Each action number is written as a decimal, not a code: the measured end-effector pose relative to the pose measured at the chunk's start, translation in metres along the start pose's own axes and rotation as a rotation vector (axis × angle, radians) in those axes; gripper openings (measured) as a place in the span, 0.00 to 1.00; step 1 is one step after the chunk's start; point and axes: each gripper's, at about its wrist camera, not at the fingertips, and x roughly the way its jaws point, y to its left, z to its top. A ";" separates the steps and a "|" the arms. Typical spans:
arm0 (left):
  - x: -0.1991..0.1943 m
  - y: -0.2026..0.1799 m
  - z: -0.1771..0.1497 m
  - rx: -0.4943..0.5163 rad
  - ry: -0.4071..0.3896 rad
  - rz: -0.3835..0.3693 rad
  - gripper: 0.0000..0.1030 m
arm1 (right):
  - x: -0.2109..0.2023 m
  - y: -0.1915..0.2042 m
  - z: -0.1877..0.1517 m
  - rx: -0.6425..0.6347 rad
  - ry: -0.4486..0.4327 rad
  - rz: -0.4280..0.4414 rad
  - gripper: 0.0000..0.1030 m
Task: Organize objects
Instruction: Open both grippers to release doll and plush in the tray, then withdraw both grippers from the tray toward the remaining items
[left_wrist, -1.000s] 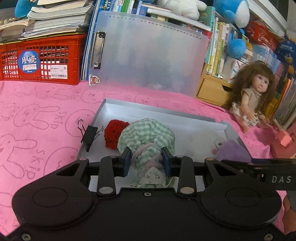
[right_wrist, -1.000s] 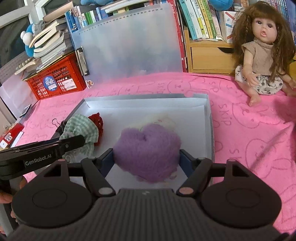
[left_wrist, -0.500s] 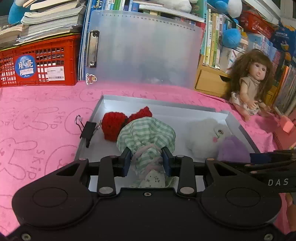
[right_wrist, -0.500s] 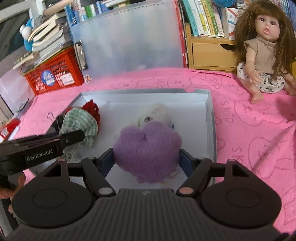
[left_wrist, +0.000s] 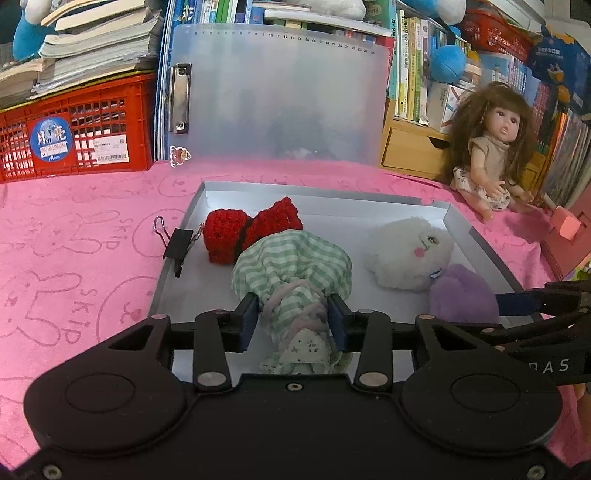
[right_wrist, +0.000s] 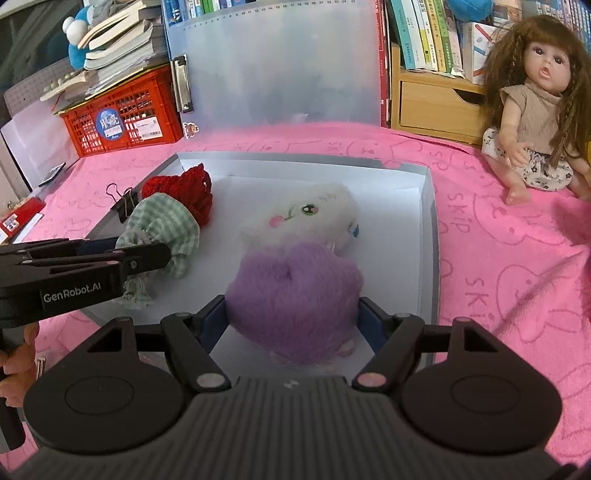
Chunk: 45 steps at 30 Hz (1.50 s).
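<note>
**Two grippers holding soft toys over a grey tray**

Pink rabbit-print cloth covers the surface, backed by crowded bookshelves, a red crate under stacked books, and a frosted clipboard standing upright. On the cloth lies a shallow grey tray with a black binder clip on its left wall. Left gripper: closed on the tied neck of a green checked cloth bundle, at the near left of the tray. Right gripper: closed on a purple plush toy at the near edge of the tray. A white plush toy lies inside the tray, just behind and touching the purple one. A red crocheted piece rests against the far side of the bundle. A long-haired doll sits on the cloth to the right, well apart from the tray.
</note>
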 end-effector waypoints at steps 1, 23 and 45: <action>-0.001 0.000 0.000 0.000 -0.001 0.002 0.42 | 0.000 0.000 0.000 0.000 -0.001 0.001 0.76; -0.076 -0.004 -0.018 0.056 -0.114 -0.060 0.74 | -0.054 0.008 -0.010 -0.036 -0.135 0.016 0.88; -0.160 0.001 -0.107 0.089 -0.189 -0.059 0.81 | -0.107 0.019 -0.080 -0.068 -0.201 0.018 0.94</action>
